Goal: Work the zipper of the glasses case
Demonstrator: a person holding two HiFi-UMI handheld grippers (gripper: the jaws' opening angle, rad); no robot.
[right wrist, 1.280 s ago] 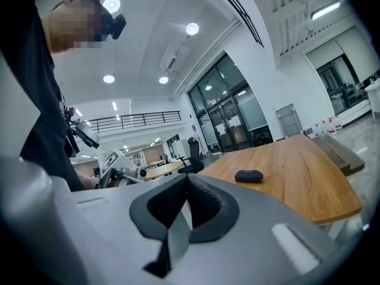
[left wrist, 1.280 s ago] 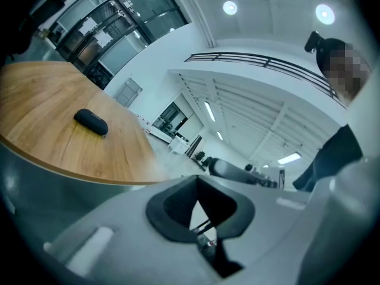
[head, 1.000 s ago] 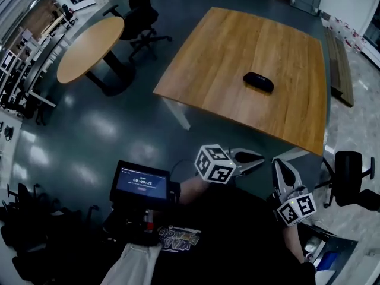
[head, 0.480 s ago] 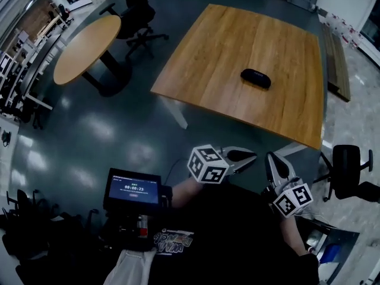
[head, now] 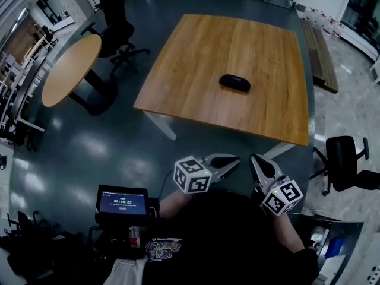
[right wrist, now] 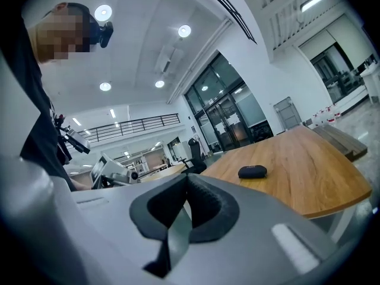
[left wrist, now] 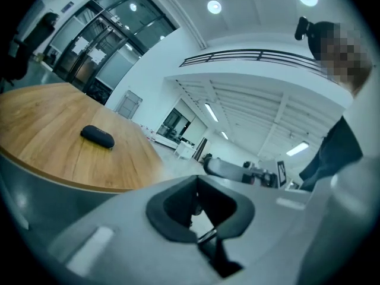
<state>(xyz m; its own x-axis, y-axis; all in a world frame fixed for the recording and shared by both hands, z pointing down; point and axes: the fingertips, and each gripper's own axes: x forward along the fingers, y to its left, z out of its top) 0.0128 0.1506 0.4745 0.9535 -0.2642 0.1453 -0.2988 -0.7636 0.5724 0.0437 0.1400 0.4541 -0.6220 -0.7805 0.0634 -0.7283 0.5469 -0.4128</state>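
item: glasses case (head: 234,82), dark, oval, lying flat near the middle of the square wooden table (head: 190,58). nothing is touching it. the zipper is showing too small to tell whether it is open or closed.

item: left gripper (head: 230,160), jaws pressed together and pinching nothing. it is hovering close in front of the person's body, short of the table's near edge.

item: right gripper (head: 257,159), jaws likewise pressed together on nothing. it is hanging just beside the left one, well apart from the case.

progress: by my reckoning the task is not yet getting under way. neither gripper is reaching the case, so the approach, the steadying of the case and the pulling of the zipper are all left to do.

views: the head view is laying out the whole floor, with a round table (head: 71,70) off to the left, an office chair (head: 344,162) to the right and a small screen (head: 123,202) by the person's waist. the gripper views are not giving that layout. they are instead showing the closed pads up close, which the head view is not resolving. they are also placing the case low on the tabletop, left of the left gripper's jaws and right of the right gripper's.
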